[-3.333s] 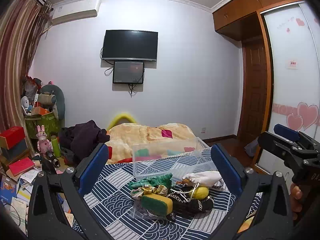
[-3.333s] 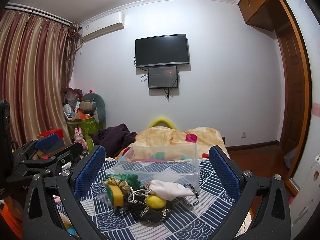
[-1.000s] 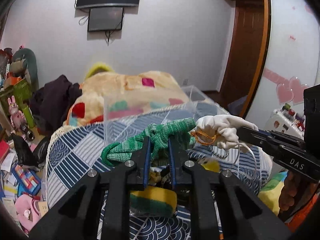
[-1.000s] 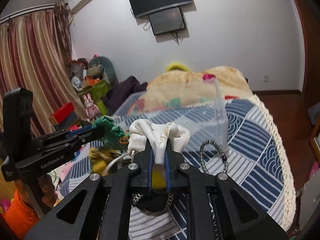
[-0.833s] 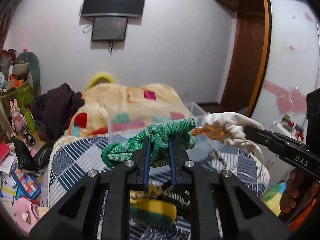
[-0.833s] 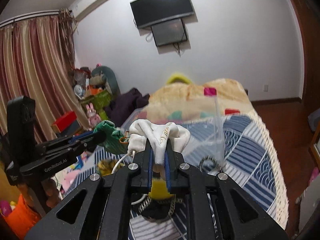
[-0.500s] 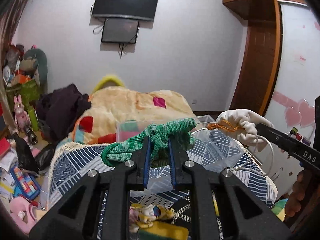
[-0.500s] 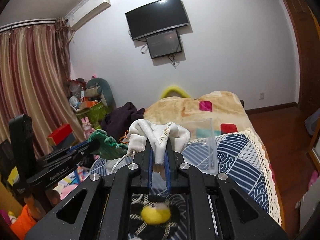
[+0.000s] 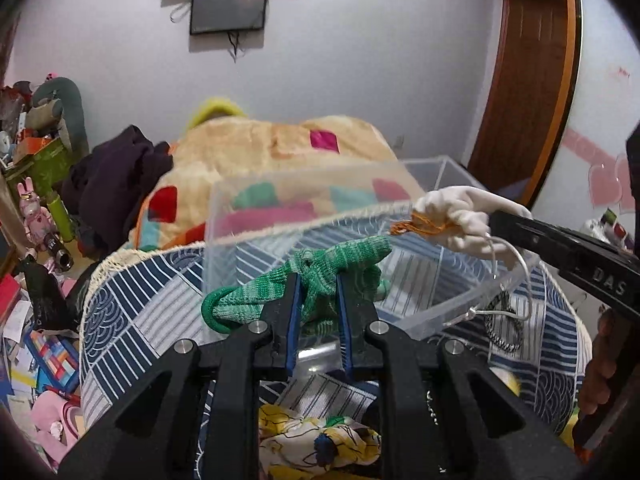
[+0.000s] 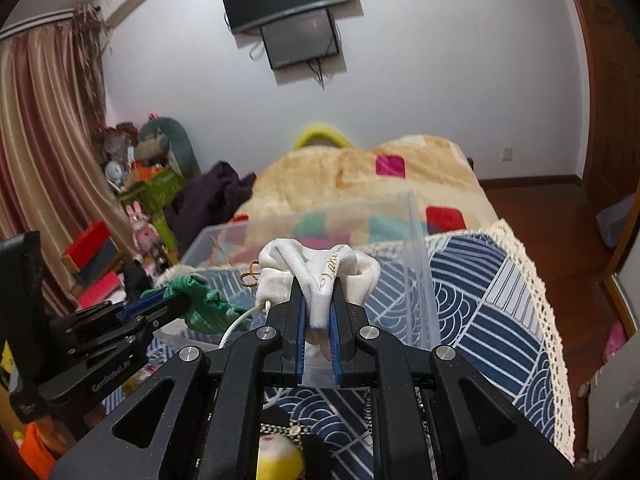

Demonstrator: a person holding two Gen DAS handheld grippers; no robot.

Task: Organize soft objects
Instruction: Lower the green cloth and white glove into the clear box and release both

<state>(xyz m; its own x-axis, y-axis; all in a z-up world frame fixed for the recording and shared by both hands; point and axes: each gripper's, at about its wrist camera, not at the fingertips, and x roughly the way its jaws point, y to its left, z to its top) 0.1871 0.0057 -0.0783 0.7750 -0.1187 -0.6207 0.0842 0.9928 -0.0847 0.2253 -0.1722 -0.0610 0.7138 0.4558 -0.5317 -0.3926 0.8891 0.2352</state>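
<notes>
Left wrist: left claw clamped on green knit cloth, right claw on white pouch, both over clear bin. Carrying step, probably; next, lower inside, release.

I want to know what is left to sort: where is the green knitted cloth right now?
The green knitted cloth is clamped in the left gripper, held at the clear plastic box, left of the white fabric pouch in the right gripper.
</notes>
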